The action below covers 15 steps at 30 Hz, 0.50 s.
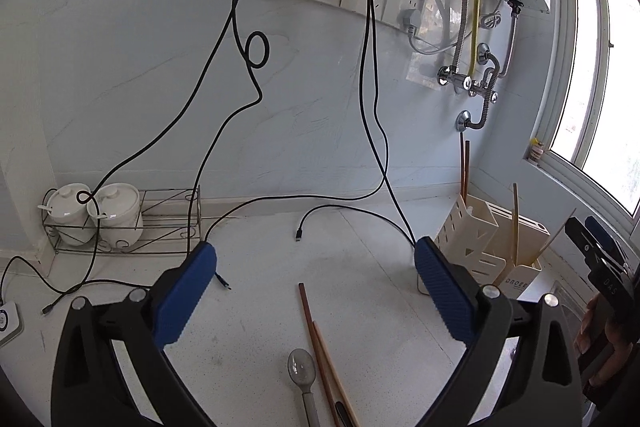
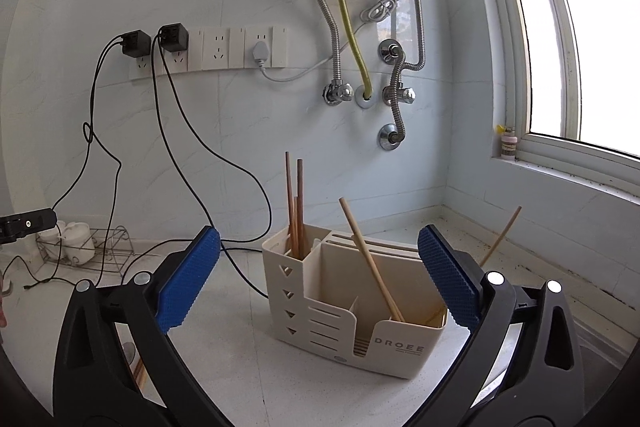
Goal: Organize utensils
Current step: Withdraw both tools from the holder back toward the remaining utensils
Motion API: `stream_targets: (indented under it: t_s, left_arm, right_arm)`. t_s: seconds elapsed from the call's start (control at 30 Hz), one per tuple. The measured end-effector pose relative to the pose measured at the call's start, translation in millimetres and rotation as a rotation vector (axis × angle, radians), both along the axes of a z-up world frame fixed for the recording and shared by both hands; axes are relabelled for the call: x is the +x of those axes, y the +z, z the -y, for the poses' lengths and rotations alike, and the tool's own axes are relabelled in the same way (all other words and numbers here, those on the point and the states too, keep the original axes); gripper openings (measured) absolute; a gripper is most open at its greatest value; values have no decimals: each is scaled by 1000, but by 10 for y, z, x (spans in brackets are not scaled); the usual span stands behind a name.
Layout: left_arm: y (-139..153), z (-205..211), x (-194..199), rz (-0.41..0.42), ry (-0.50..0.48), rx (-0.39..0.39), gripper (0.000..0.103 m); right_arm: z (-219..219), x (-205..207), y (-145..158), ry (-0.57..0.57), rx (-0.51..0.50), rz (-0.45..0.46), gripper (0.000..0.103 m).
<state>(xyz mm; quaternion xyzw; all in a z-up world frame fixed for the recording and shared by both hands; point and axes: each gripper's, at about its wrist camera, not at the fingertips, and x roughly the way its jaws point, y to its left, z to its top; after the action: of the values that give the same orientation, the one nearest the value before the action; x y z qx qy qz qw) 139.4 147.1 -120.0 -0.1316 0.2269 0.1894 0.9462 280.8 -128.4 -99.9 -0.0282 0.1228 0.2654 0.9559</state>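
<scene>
A cream utensil holder [image 2: 360, 311] marked DROEE stands on the white counter, also at the right in the left wrist view [image 1: 492, 247]. It holds dark wooden chopsticks [image 2: 294, 207] in its tall back-left slot and light chopsticks [image 2: 372, 263] in the front compartment. On the counter lie two brown chopsticks [image 1: 320, 347] and a grey spoon [image 1: 302, 367], between and below my left gripper's fingers. My left gripper [image 1: 316, 275] is open and empty above them. My right gripper [image 2: 320, 267] is open and empty, facing the holder.
Black cables [image 1: 248, 203] trail from wall chargers across the counter. A wire rack with white lidded jars [image 1: 96, 215] stands at the back left. Water heater pipes [image 2: 360, 67] hang above the holder. A window sill [image 2: 568, 167] runs along the right.
</scene>
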Motion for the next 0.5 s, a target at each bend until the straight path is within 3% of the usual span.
stream_targets:
  t_s: [0.3,0.5]
  left_arm:
    - [-324,-77,-206,-118,1,-83,98]
    - [-702,-143,-200,-260,-16,-181,97]
  right_arm:
    - [-225,-46,-80,95,-10,-119,95]
    - [-363,-37,-194,141,-48,-209,94]
